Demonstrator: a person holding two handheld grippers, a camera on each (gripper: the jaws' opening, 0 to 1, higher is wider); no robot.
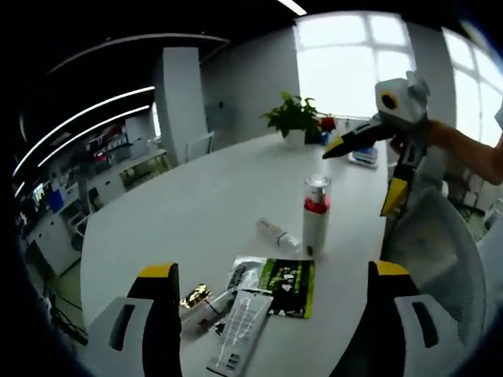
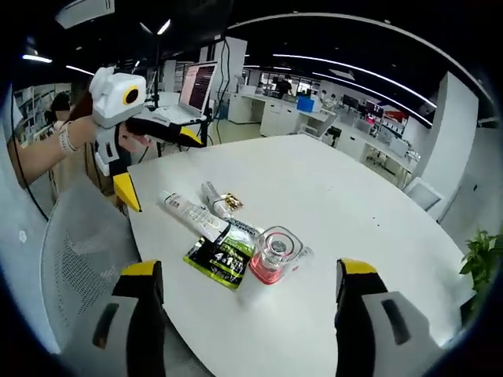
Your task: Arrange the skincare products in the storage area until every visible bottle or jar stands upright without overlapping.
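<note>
While both tongs stand wide open with nothing between their jaws, the left gripper (image 1: 271, 287) looks over the nearest clutter: a white tube (image 1: 240, 330) and a small gold-capped bottle (image 1: 196, 302) lie flat just ahead of its left jaw, with a green-and-black sachet (image 1: 287, 287) between the jaws. Just past the sachet stands the tall white bottle (image 1: 315, 216) with its clear cap and red band, upright, and to its left a small clear bottle (image 1: 277, 234) lies on its side. From the right gripper (image 2: 247, 283) the same tall bottle (image 2: 275, 255) sits between the jaws, close in, seen from above. The lying bottles look light, hard and slick, so they would likely roll; a hold across the body near the middle seems safest, while the tube should be soft and give under pressure. The sachet is limp and probably best left flat. Beyond these, the round white table (image 1: 204, 188) is smooth and glossy, offering little grip. Farther off, the other gripper hovers to the right over the table edge, a potted plant (image 1: 292, 118) stands at the far rim before bright windows, and an open office lies beyond.
</note>
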